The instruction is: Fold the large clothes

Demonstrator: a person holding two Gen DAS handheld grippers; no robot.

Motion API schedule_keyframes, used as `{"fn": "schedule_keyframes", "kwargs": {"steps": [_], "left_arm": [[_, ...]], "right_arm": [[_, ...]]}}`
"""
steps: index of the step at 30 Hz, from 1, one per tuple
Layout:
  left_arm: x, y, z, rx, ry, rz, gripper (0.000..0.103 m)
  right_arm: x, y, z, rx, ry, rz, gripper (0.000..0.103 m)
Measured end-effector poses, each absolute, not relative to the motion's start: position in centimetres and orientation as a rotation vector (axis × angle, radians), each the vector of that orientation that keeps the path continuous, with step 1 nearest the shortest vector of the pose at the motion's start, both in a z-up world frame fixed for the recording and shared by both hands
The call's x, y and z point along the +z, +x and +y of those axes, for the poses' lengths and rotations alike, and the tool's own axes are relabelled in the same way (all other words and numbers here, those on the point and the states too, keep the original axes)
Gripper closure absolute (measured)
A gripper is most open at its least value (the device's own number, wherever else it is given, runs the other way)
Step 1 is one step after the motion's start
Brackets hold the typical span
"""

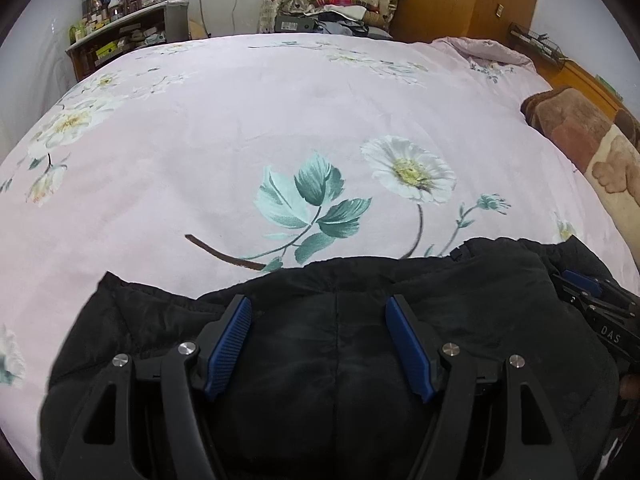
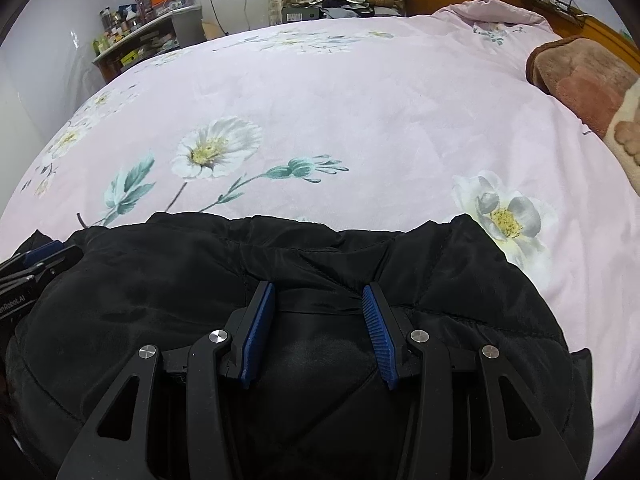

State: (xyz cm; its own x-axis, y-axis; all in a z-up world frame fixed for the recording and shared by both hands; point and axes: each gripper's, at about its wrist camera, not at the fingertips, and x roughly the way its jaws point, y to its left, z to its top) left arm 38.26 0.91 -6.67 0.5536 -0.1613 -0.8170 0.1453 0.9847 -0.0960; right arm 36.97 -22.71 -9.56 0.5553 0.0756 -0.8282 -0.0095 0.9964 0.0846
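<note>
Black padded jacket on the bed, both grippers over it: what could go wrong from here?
1. The black padded jacket is thick and shiny; the right gripper and left gripper, both open, may pinch only the top layer or slip.
2. The grippers sit close together, so they could collide.
3. A deep grasp might catch the pink floral bedcover too.

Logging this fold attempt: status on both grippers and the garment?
Left gripper and right gripper: jaws open over fabric. Black padded jacket bunched at near edge of pink floral bedspread. Nothing in the way.
</note>
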Motion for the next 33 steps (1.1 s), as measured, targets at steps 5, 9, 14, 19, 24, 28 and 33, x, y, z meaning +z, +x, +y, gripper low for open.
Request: {"fn": "schedule_keyframes", "kwargs": {"steps": [5, 9, 14, 19, 24, 28, 33], "left_arm": [[-2.4, 35.3, 2.3, -0.234, 0.009, 0.886, 0.031], [-1.3, 32.0, 5.6, -0.200, 0.055, 0.824, 0.031], [-3.9, 29.8, 9.2, -0.144, -0.002, 0.853, 0.029], [-5.7, 31.4, 8.9, -0.133, -0.023, 0.840, 0.022], [-7.2, 32.1, 9.0, -0.138, -0.067, 0.842, 0.020], [-5.7, 31.7, 8.9, -0.117, -0.048, 0.884, 0.023], [-1.3, 28.2, 7.9, -0.173, -0.067, 0.833, 0.026]], "right_arm": [[-5.2, 34.6, -23.6, 0.055, 0.107, 0.928, 0.057], [-3.3, 31.2, -25.3, 0.027, 0.080, 0.865, 0.056], [-5.5, 28.2, -28.0, -0.036, 0.094, 0.894, 0.056], [-8.4, 29.2, -28.0, -0.051, 0.057, 0.934, 0.056], [-9.7, 29.7, -28.7, -0.052, 0.079, 0.925, 0.056], [-8.4, 29.8, -28.1, -0.085, 0.048, 0.947, 0.056], [-2.8, 26.6, -25.7, -0.031, 0.042, 0.874, 0.056]]}}
